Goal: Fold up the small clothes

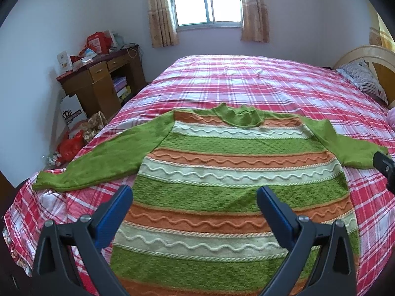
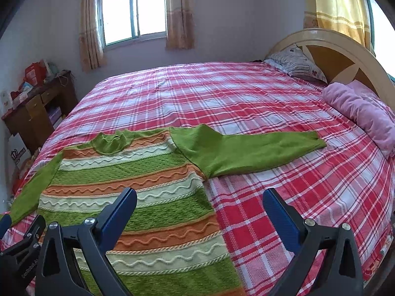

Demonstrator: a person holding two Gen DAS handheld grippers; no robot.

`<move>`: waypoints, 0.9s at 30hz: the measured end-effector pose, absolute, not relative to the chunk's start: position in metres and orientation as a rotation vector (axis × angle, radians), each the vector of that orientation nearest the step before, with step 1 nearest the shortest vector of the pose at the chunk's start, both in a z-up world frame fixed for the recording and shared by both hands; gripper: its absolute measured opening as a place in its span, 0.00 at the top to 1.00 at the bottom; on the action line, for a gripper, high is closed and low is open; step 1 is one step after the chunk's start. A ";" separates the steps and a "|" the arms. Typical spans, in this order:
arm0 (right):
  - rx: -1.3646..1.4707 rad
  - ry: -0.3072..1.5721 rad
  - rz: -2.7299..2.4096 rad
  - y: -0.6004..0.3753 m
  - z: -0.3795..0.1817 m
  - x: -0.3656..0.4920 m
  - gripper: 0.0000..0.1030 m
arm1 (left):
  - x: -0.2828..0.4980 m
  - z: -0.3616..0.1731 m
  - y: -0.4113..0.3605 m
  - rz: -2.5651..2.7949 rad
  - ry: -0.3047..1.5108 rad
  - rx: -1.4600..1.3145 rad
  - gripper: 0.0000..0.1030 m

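Item, as I see it from my station: one striped sweater (image 1: 222, 172), green, orange and pale bands with wavy ribbing, spread flat and face up on the bed (image 1: 246, 79), collar (image 1: 243, 116) pointing toward the window (image 1: 206, 0). Both green sleeves lie stretched out sideways from the sweater body; the left sleeve (image 1: 98, 160) reaches the bed edge, the right sleeve (image 2: 246, 148) runs toward the pink blanket (image 2: 363, 111) without touching it.

My left hand-held gripper (image 1: 195, 197) hangs above the lower half of the sweater, blue pads spread wide, grasping nothing. My right hand-held gripper (image 2: 200, 202) hangs over the sweater's right hem edge, where knit meets the plaid bedspread, likewise released and empty.

Around the sweater: a pillow (image 2: 296, 61) against the headboard (image 2: 345, 56) past the right sleeve; a cluttered brown bench (image 1: 98, 79) beyond the left sleeve, off the bed; curtains (image 1: 160, 12) flanking the window
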State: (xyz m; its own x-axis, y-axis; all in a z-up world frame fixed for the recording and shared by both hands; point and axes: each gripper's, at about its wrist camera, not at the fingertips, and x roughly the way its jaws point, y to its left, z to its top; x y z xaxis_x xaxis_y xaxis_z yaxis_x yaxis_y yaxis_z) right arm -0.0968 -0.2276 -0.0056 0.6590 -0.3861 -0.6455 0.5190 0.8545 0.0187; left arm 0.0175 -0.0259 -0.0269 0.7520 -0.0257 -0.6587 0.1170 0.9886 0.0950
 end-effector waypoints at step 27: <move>0.167 0.696 -0.525 -0.249 -0.020 -0.071 0.01 | 0.050 -0.043 -0.066 -0.084 0.756 0.166 0.00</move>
